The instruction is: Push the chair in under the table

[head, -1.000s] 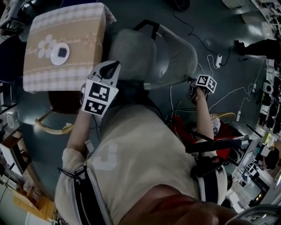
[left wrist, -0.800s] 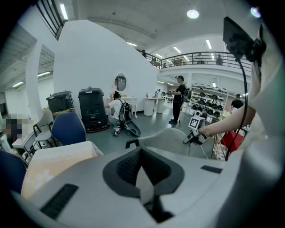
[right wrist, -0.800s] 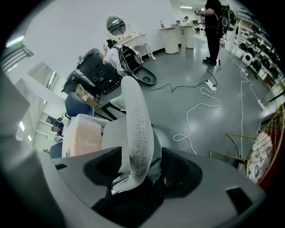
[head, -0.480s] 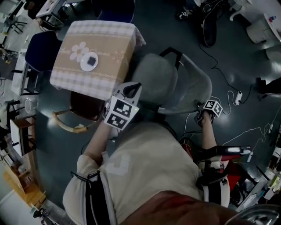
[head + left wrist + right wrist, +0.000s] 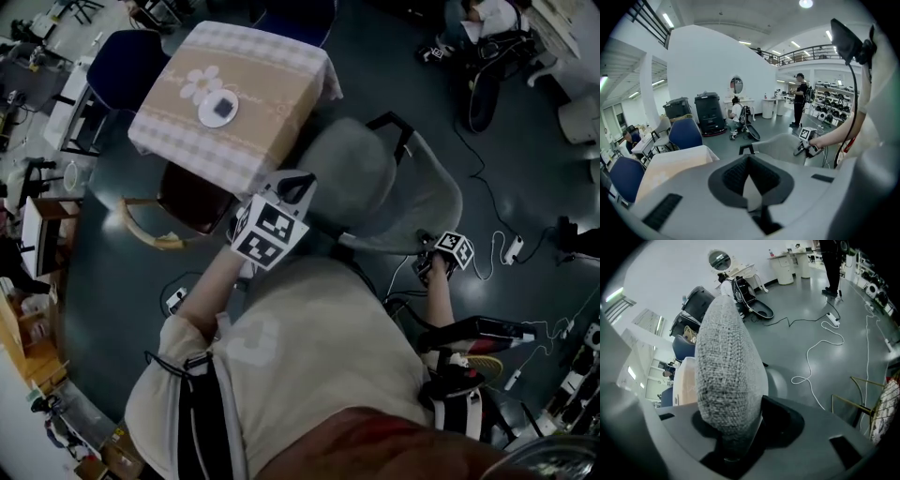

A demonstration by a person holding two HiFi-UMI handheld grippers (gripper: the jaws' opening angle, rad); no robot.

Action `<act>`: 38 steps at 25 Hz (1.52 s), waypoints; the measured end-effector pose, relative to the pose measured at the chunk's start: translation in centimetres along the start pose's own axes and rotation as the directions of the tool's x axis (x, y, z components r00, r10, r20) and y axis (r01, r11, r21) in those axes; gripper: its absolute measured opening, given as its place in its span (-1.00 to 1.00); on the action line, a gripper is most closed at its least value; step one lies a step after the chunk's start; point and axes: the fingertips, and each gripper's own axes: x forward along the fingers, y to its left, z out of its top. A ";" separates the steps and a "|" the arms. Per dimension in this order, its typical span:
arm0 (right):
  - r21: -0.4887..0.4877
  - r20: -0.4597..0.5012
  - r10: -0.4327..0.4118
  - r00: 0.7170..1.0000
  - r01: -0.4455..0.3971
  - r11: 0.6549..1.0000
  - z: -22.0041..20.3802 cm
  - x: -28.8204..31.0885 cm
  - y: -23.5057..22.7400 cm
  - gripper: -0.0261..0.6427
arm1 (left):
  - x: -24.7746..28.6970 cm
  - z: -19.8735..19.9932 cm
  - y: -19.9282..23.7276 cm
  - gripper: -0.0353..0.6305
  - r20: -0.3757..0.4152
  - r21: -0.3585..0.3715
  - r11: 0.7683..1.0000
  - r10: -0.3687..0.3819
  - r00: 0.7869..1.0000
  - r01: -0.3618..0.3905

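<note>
Chair [image 5: 375, 187], grey and padded, stands just right of the table [image 5: 272, 75] in the head view. Its seat is near the table's right edge and not under it. A white disc [image 5: 217, 108] lies on the table's checked cloth.

Just off the table's near corner, between table and chair, is the left gripper [image 5: 286, 192]. Its jaws are pressed together with nothing between them, as its own view shows [image 5: 751, 187]. Whether it touches the chair [image 5: 780, 143] I cannot tell.

At the end of the chair's back farthest from the table is the right gripper [image 5: 429, 267]. The fabric edge of the chair's back [image 5: 726, 357] stands between its jaws [image 5: 736, 427]. They have just been closing and press on it from both sides.

Farther right of the table, past the chair, a white cable [image 5: 820, 352] lies on the floor.
</note>
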 end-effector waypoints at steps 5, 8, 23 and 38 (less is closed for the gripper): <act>-0.014 -0.007 0.003 1.000 -0.003 1.000 0.2 0.4 0.6 -0.36 | -0.7 -0.1 0.3 -0.87 0.006 -0.010 1.000 0.029 1.000 -0.029; -0.010 -0.005 0.002 1.000 -0.002 1.000 0.0 0.4 0.4 -0.36 | -0.9 -0.4 -0.1 -0.87 0.007 -0.019 0.999 0.037 0.999 -0.037; -0.002 0.001 -0.020 1.000 0.020 1.000 0.2 0.0 0.2 -0.44 | -1.3 -0.9 -1.6 -0.87 -0.011 -0.007 1.000 0.023 1.000 -0.023; 0.051 0.024 -0.097 0.995 0.096 0.994 0.3 0.2 0.3 -0.58 | -2.4 -1.5 -0.4 -0.87 -0.003 -0.027 0.999 0.034 0.999 -0.034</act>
